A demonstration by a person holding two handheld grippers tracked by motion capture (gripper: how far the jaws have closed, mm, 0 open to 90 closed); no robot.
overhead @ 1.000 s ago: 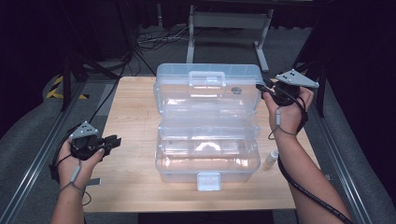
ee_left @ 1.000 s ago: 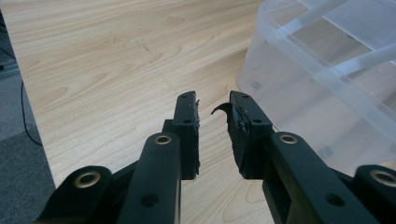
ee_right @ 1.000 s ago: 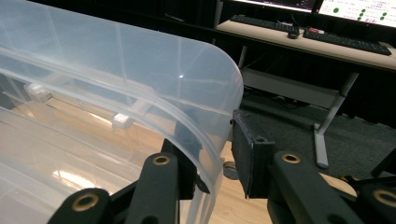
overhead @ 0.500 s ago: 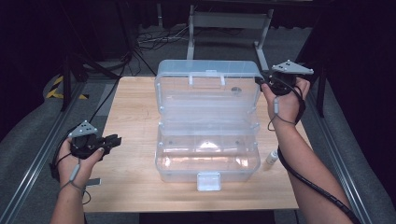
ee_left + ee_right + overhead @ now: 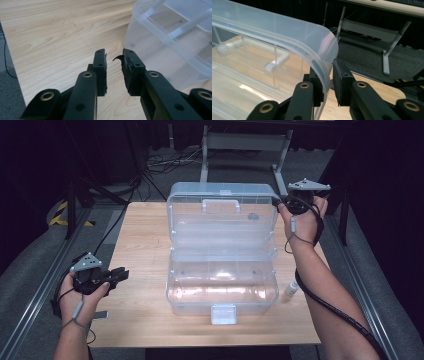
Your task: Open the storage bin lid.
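A clear plastic storage box (image 5: 222, 287) sits at the centre of the high view on a wooden table (image 5: 140, 240), its lid (image 5: 222, 215) standing raised behind the base. The right gripper (image 5: 286, 202), at the upper right of the frame, grips the lid's right-hand corner. In the right gripper view the curved rim of the lid (image 5: 322, 50) passes between the two black jaws, which are pinched onto it from either side (a sliver of gap shows at the outer jaw, so how firm the bite is cannot be told). The lid's long axis runs left to right across the frame, and the hinge line lies below the gripper toward the frame's centre. Any further swing would, by this reading, pivot about that line, with the right hand the only one placed to drive it.

The left gripper (image 5: 117, 276) rests low at the left of the frame, well apart from the box and holding nothing. Its jaws stand slightly spread over bare wood, with the box's base (image 5: 172, 47) off to the upper right. A small white tube (image 5: 290, 290) lies just beside the box's lower right corner.
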